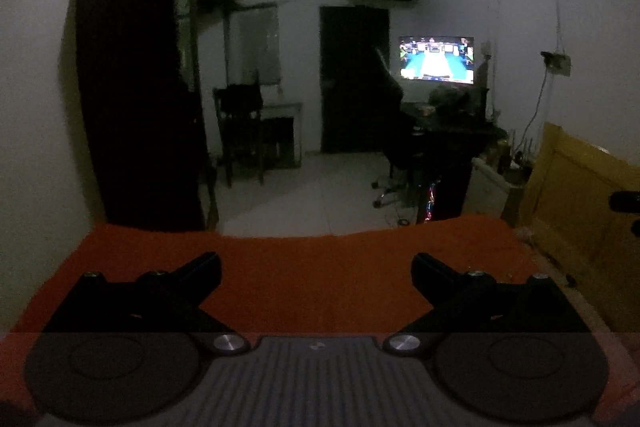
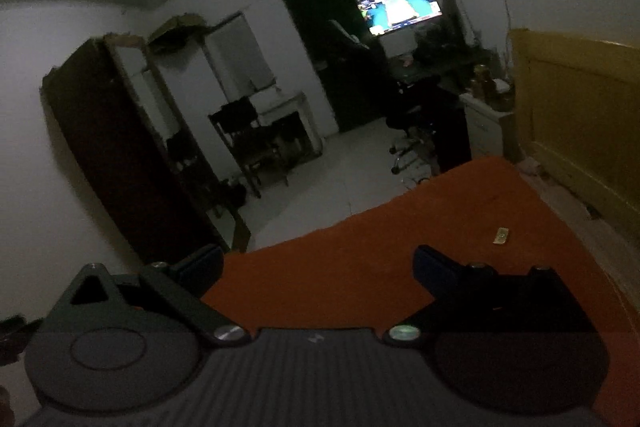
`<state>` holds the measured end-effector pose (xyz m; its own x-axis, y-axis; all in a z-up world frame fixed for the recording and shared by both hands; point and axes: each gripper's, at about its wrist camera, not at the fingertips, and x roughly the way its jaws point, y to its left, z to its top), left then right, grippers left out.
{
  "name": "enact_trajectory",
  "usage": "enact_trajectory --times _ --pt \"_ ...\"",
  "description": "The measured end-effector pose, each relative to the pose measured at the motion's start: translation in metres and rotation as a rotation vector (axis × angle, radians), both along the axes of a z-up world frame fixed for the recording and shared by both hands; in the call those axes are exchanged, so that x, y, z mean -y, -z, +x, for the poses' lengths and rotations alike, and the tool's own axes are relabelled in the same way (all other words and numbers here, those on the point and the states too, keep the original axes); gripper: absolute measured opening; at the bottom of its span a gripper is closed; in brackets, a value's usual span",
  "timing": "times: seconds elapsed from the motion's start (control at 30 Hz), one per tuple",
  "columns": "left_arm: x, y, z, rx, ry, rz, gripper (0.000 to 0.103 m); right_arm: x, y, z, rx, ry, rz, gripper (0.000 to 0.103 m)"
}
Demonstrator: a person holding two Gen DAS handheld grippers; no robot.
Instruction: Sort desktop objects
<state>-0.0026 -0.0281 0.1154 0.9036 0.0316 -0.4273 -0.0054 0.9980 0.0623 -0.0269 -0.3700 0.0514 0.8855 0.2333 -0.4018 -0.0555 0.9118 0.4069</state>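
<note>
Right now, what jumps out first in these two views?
The lit screen glows at the far right of the dim room. Up close, an orange cloth spreads beneath the left claw and the right claw, both open and empty. One small pale object lies on the cloth, ahead-right of the right claw.

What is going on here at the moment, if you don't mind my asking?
A person holds a two-finger tool in each hand over an orange cloth in a dim room. The left tool and the right tool are both open and hold nothing. One small, flat item lies on the cloth ahead of the right tool, untouched. A screen glows across the room.
</note>
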Motion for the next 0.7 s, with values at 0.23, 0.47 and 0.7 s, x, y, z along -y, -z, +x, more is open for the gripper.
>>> enact_trajectory --times 0.23,0.47,0.7 --pt "0.05 0.115 -0.023 -0.209 0.058 -0.13 0.102 -0.053 0.092 -0.047 -0.107 -0.038 -0.244 0.103" --pt "0.035 0.26 -0.045 -0.358 -0.039 -0.225 0.102 -0.046 0.237 -0.061 -0.411 -0.058 -0.086 0.102" --pt "0.013 0.314 -0.065 -0.47 -0.106 -0.101 0.102 -0.071 0.3 -0.076 -0.497 -0.111 -0.277 0.102"
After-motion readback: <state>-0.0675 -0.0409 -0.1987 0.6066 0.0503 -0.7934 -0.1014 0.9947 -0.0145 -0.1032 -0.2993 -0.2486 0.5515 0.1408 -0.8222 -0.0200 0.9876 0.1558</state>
